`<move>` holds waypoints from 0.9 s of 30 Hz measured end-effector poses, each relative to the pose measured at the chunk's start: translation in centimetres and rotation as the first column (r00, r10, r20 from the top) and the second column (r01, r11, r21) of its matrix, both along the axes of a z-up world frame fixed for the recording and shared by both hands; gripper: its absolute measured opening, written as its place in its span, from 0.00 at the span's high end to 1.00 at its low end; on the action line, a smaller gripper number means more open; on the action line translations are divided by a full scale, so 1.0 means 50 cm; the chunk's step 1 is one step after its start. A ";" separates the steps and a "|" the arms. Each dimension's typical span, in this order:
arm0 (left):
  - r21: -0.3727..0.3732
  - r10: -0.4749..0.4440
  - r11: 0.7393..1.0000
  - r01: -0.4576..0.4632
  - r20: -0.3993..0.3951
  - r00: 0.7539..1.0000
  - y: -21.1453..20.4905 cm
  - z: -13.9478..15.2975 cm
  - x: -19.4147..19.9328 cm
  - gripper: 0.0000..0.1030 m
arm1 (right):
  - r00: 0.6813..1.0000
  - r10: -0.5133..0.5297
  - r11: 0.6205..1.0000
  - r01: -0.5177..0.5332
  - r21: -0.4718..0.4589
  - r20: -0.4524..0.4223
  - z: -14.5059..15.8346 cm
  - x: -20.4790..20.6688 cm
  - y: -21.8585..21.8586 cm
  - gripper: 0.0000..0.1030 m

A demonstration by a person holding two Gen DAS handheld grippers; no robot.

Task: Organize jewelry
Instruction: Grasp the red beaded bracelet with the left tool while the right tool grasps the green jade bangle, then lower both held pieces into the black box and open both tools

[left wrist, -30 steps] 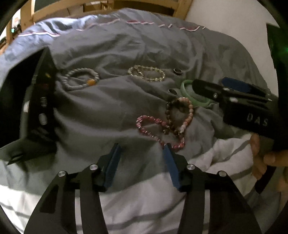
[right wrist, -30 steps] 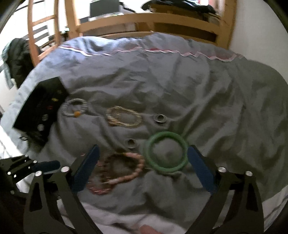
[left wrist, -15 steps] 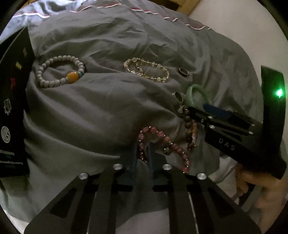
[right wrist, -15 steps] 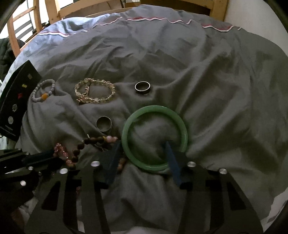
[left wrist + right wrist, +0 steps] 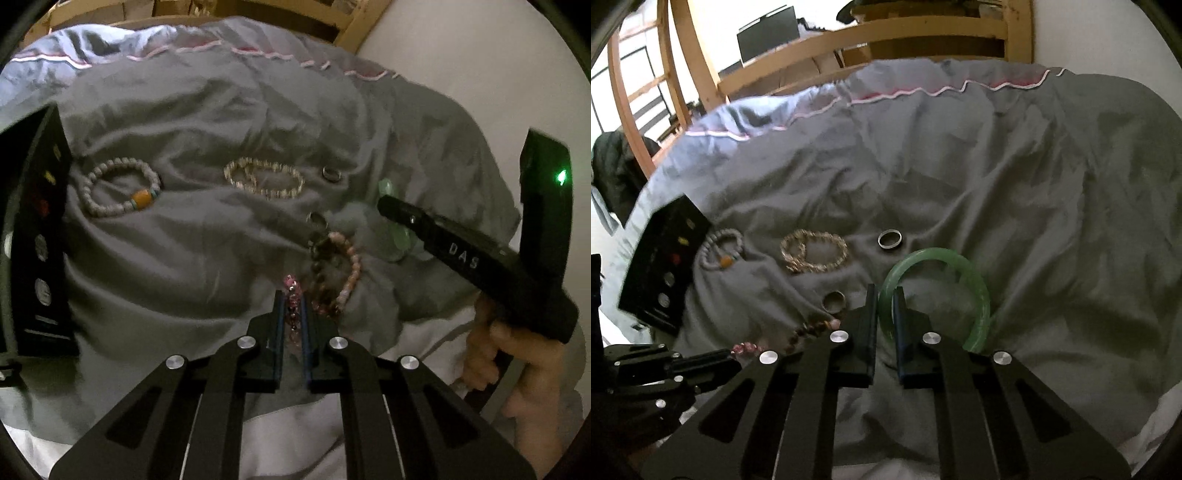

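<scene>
My left gripper (image 5: 291, 295) is shut on a pink beaded bracelet (image 5: 292, 291), lifted a little off the grey bedspread (image 5: 207, 243). A brown and pale pink bead bracelet (image 5: 341, 269) lies just right of it. My right gripper (image 5: 885, 295) is shut on the rim of a green jade bangle (image 5: 975, 280) and tilts it up on edge. A grey bead bracelet with an orange bead (image 5: 122, 192), a clear bead bracelet (image 5: 264, 179) and two metal rings (image 5: 890, 239) (image 5: 834, 301) lie on the bedspread.
A black jewelry box (image 5: 33, 240) stands open at the left edge of the bed; it also shows in the right wrist view (image 5: 661, 266). A wooden bed frame (image 5: 820, 40) runs behind. A white wall (image 5: 461, 55) is at the right.
Both grippers have closed: the left on the pink bracelet, the right on the green bangle's rim. Both have lifted, and the bangle now stands tilted on edge.
</scene>
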State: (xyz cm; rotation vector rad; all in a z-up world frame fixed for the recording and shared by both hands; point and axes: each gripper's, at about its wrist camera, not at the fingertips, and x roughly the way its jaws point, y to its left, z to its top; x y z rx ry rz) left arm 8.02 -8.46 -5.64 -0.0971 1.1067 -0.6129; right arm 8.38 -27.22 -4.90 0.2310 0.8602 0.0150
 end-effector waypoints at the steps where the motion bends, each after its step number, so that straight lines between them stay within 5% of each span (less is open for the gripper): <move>1: -0.006 0.007 1.000 -0.007 0.006 1.000 0.008 0.011 -0.001 0.93 | 1.000 -0.002 1.000 0.002 0.012 0.009 0.007 -0.004 -0.004 0.91; 6: -0.017 0.032 0.999 -0.031 0.036 0.999 0.023 0.048 -0.003 0.92 | 0.999 0.002 0.997 -0.006 0.076 0.051 0.037 -0.023 -0.021 0.91; 27: 0.073 0.174 0.979 -0.191 0.189 0.966 0.165 0.203 -0.061 0.92 | 0.983 0.147 0.989 -0.144 -0.034 0.114 0.107 -0.095 0.101 0.91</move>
